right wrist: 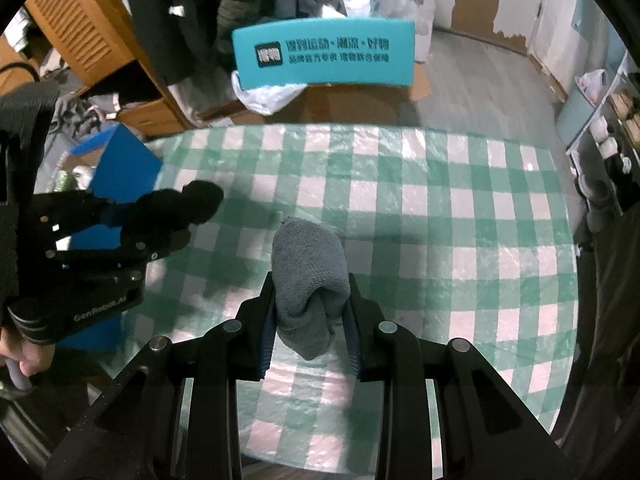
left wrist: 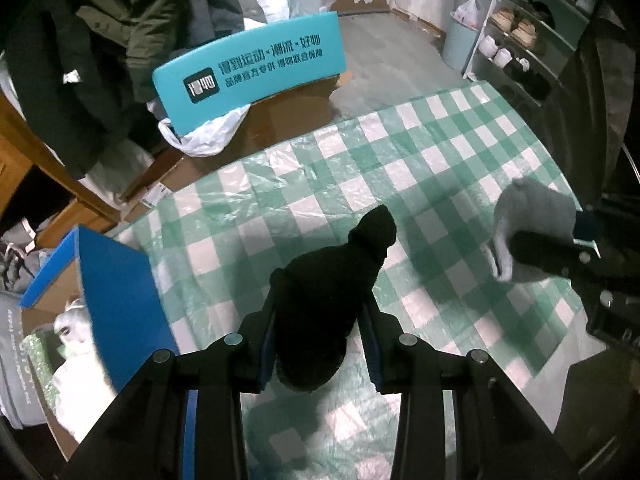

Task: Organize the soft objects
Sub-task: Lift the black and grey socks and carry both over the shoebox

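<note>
Two grippers, left gripper (left wrist: 322, 312) and right gripper (right wrist: 310, 306), clamp socks above the tablecloth's (right wrist: 460, 216) open middle.

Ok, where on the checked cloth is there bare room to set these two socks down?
The checked cloth looks bare, from the black sock and grey sock out to its far edge. It is crowded past the left edge: blue box, teal box.
</note>
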Motion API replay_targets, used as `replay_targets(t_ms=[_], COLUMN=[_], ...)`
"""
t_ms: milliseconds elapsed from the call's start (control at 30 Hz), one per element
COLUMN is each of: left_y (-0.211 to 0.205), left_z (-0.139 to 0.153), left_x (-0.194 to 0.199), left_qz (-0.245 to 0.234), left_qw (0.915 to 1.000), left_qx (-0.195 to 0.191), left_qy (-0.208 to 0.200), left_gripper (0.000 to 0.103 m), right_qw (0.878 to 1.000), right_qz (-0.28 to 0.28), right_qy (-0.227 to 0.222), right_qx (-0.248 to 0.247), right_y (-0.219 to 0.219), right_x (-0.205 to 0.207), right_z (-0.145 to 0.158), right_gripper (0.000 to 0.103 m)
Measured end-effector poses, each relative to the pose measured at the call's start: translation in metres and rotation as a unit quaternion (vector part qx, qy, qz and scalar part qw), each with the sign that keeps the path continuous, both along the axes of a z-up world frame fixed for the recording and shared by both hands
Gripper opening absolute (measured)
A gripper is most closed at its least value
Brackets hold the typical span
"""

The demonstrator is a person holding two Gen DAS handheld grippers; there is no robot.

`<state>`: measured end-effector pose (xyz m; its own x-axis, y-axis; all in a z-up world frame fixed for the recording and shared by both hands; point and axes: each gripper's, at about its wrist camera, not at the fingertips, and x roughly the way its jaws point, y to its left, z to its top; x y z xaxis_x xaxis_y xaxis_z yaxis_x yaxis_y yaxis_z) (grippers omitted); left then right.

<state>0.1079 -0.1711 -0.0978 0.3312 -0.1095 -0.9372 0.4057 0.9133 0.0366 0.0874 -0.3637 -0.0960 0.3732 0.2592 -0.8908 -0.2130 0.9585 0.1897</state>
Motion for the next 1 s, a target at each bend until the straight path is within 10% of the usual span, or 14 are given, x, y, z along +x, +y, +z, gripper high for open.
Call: replay_targets(t_ms=[1000], left_y=[0.088], left_z=[0.063], left_x=[-0.06], left_qz=[0.039], left_qw=[0.9975], left_qx=[-0.021], left_qy=[-0.055], left_gripper=[0.037], right_qw=[0.995], right_qz=[0.086], right_qy=[-0.054], right_qx=[0.022], right_y=[0.082], right_x=[-0.022], right_z=[0.063], right_gripper=[0.028])
